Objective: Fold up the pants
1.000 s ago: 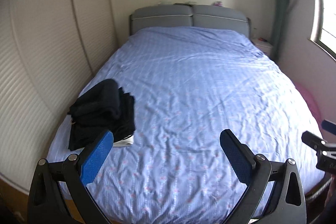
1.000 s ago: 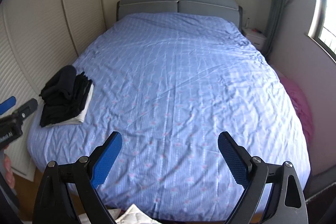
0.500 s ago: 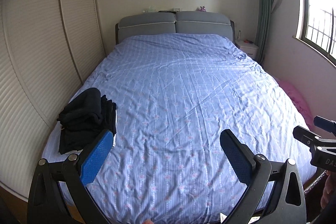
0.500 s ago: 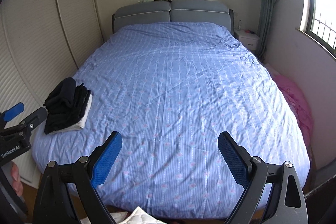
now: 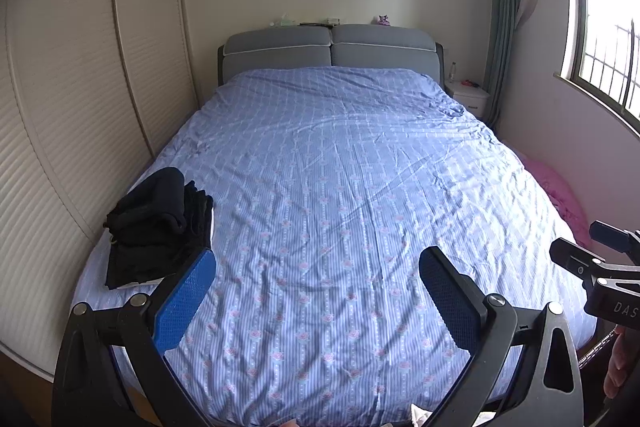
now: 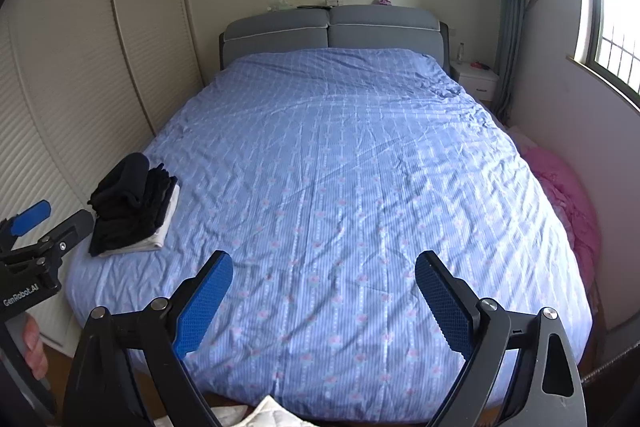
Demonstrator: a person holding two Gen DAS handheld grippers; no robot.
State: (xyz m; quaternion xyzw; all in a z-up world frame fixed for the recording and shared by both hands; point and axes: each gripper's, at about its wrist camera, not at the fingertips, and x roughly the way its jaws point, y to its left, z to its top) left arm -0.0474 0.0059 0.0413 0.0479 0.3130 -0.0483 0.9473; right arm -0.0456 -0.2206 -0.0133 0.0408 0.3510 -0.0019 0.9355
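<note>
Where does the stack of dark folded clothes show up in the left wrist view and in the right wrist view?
Left wrist view: stack of dark folded clothes at the left edge of the bed, just beyond the left gripper.
Right wrist view: the stack sits at left, farther from the right gripper.
Shared landmark: the grey headboard at the far end of the bed.

bedspread [image 5: 340, 195] light blue, pink floral stripes; black clothes stack [image 5: 156, 223] left of claw; blue pads [image 5: 184, 301]; grey headboard [image 5: 328, 51] ahead
</note>
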